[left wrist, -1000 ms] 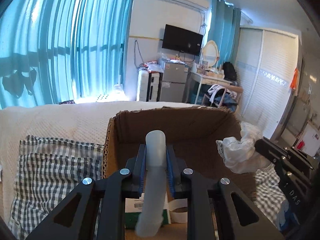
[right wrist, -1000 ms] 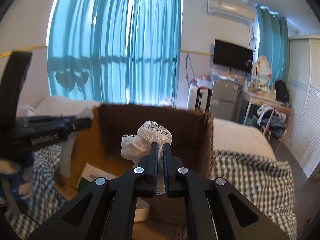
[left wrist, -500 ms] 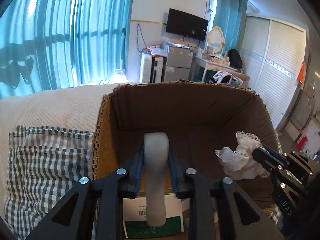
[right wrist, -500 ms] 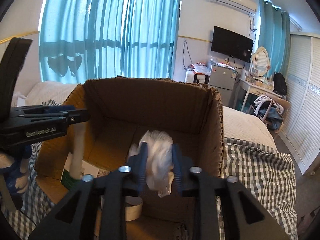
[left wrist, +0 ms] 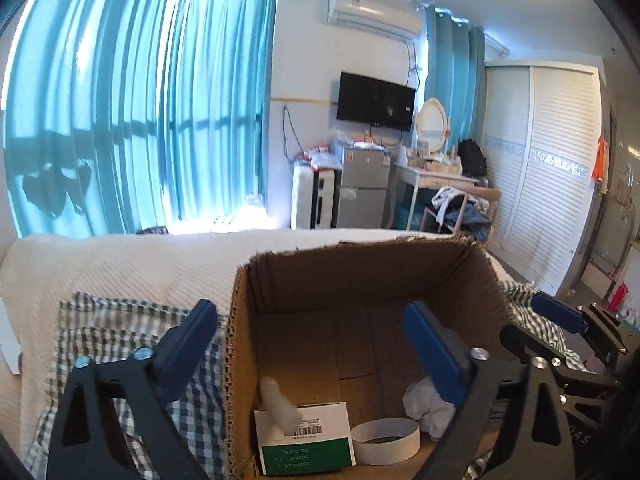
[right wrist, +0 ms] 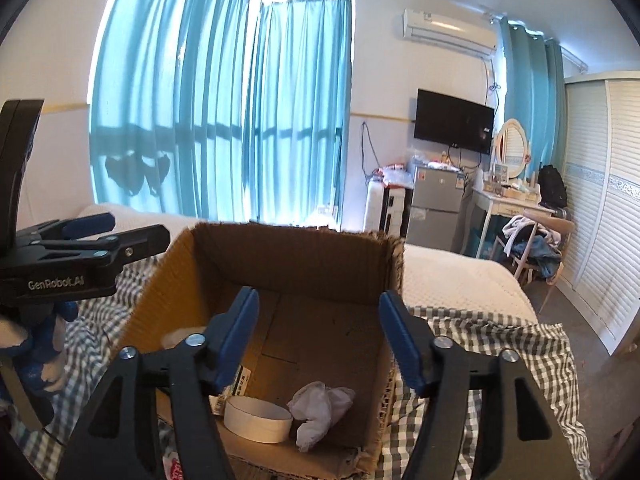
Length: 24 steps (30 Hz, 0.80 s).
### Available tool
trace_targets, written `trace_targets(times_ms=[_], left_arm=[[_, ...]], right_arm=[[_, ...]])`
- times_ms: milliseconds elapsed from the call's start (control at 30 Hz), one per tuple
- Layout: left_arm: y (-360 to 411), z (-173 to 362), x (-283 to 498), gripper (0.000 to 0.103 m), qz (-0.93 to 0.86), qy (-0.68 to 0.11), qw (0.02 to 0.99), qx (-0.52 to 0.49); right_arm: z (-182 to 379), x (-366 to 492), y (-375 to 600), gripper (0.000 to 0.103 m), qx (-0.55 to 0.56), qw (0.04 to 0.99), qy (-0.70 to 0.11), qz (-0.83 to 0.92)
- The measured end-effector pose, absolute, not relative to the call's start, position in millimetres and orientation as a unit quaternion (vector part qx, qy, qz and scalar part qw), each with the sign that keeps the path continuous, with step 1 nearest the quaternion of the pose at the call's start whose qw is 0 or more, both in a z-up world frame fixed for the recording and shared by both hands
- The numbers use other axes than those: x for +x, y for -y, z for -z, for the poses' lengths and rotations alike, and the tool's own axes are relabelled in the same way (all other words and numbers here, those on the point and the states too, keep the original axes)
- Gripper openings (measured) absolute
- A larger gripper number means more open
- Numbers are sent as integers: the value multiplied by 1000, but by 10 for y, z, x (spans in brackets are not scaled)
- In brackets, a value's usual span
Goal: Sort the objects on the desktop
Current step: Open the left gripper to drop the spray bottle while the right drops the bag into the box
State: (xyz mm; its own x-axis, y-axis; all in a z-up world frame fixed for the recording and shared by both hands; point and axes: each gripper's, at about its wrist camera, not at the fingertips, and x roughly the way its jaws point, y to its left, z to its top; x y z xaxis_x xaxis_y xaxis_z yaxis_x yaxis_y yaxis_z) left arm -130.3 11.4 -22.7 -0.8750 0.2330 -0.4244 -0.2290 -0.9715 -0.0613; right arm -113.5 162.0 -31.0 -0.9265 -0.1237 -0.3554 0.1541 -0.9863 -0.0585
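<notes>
Below the left gripper [left wrist: 310, 344], whose jaws are opening with nothing between them, the white tube [left wrist: 277, 402] lies on a small carton inside the cardboard box [left wrist: 360, 276]. Under the right gripper [right wrist: 319, 338] (also opening, empty) sits the crumpled cloth [right wrist: 320, 404]. Best to lift both straight up, clear of the box walls.

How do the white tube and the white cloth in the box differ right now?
The white tube is a smooth, stiff cylinder; the white cloth is a soft, crumpled wad. The tube lies tilted on the green-and-white carton, at the left of the cardboard box; the cloth lies on the box floor at the right, beside the tape roll. Both are pale, inside the box, and free of either gripper's jaws.
</notes>
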Motion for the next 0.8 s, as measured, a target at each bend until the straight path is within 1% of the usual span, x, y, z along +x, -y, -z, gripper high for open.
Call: trace_targets(times_ms=[67,200,267,400,467,800], left_arm=[[-81,144,-1240,103,-970,12,119,-212],[-13,5,-1123,103,-971,22,117,-206],[16,-48,-1080,103,-971,26,118,-205],[108,-111,-962,103,-971,35,118,-205],[139,-99,-877,103,-972,30,116,-204],[164,51,-592,103,-968,-3,112,-225]], right_arm=[[219,-1071,-1622,82,167,76,-41,982],[80,-969,-1625,86,152,79,-33,985],[35,-906,-1643,94,147,80,-27,986],[-45,-762,-1686,96,143,91,-14,985],[-65,-679,-1686,98,141,92,-15,986],[-21,-407,-1785,99,147,96,-8,984]])
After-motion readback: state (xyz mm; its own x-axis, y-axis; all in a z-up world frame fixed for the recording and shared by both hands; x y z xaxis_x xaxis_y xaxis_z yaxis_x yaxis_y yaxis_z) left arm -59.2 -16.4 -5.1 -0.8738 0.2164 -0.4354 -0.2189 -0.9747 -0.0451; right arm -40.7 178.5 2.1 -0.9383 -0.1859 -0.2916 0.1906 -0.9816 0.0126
